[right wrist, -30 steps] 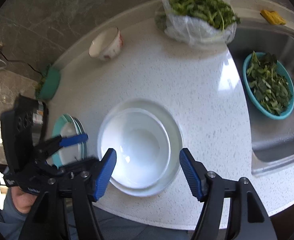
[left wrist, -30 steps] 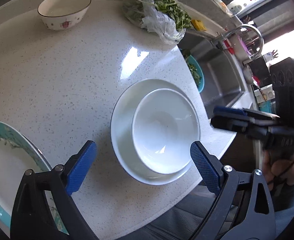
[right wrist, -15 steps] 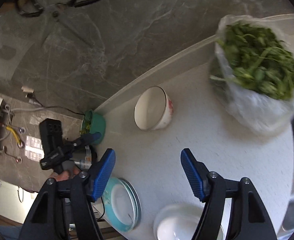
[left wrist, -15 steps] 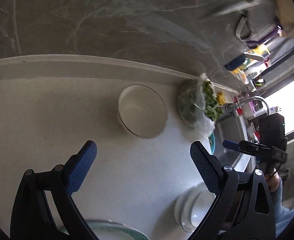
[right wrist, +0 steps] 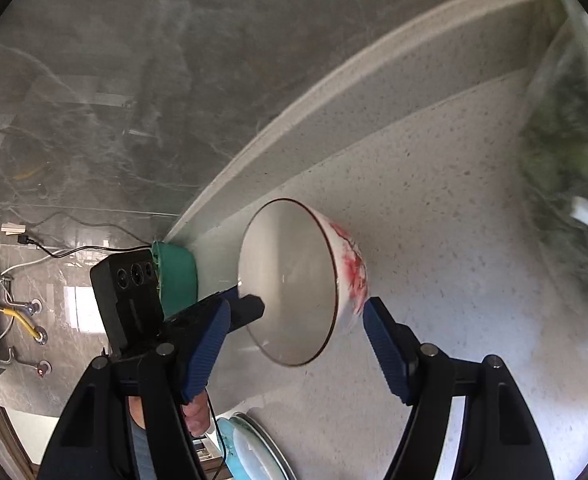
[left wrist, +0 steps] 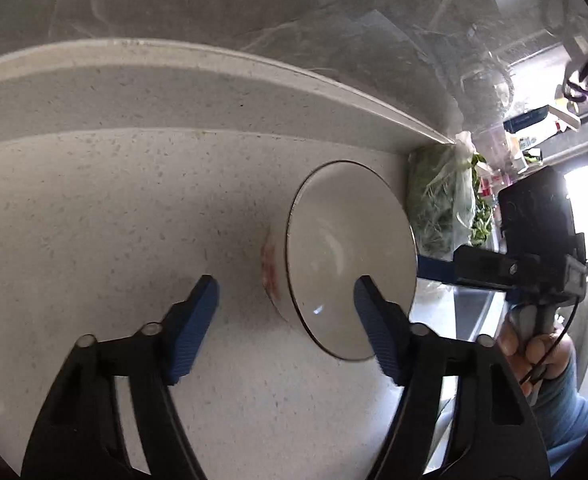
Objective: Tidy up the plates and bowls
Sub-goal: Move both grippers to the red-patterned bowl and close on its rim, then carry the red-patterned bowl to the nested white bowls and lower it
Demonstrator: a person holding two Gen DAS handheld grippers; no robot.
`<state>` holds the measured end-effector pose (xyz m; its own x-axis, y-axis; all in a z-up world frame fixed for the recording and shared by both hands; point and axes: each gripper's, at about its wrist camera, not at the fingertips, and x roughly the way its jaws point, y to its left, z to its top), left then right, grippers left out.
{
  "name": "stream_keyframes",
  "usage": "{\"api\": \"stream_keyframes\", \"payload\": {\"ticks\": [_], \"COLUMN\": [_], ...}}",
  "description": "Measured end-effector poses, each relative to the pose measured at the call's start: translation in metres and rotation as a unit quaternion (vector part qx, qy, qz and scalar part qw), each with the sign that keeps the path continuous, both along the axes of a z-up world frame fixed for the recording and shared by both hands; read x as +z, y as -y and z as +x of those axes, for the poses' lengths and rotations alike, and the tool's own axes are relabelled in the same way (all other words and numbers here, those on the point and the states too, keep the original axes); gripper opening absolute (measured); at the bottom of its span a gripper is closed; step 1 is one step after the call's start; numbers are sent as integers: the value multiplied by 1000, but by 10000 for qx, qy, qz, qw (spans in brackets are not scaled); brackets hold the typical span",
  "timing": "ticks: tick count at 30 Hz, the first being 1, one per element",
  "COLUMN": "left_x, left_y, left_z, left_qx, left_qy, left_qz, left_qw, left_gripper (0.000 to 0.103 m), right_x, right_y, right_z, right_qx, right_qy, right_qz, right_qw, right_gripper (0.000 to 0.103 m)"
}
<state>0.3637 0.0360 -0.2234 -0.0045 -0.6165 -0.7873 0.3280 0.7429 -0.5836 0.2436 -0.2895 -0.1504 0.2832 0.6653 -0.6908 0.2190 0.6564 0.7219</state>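
While the white bowl with the red pattern (left wrist: 349, 256) sits on the speckled counter (left wrist: 94, 208) near the back ledge, both grippers come at it from opposite sides. Left gripper (left wrist: 286, 296) jaws are closing around its near rim, not pressing it, and the right gripper (right wrist: 294, 312) jaws straddle it half open, nothing gripped

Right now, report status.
Left gripper closing astride the red-patterned bowl wall, right gripper open around it. Bowl on the counter. Nothing in the way.
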Motion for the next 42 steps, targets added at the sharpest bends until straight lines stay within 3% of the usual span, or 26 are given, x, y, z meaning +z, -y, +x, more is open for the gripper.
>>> {"api": "stream_keyframes", "payload": {"ticks": [6,9,12,15,23,42], "left_x": [-10,-14,-20,-21,-28,-14], "left_y": [-1,2,6,9,21,10], "left_z": [12,13,14,13,14,6], "left_qx": [-126,-140,-128,-190,-259,-137], "left_qy": [-77,-157,-261,-273,-374,-478], "left_qz": [-23,-83,-118,-144,-173,-290], "left_qw": [9999,9997,9995,9993,9988,9983], "left_gripper": [42,39,29,23,22,22], "right_x": [-18,-24,-30,-33,-40,-21], "right_y": [-1,-1,-4,-2,3,-2], "right_z": [5,7,10,11,8,1], "right_qx": [32,106,156,147,112,56], "right_qy": [-160,-233,-271,-380,-471,-481], "right_qz": [178,260,256,156,92,0], "right_qw": [9997,9993,9992,9990,9988,9988], "right_gripper": [68,66,64,51,30,30]}}
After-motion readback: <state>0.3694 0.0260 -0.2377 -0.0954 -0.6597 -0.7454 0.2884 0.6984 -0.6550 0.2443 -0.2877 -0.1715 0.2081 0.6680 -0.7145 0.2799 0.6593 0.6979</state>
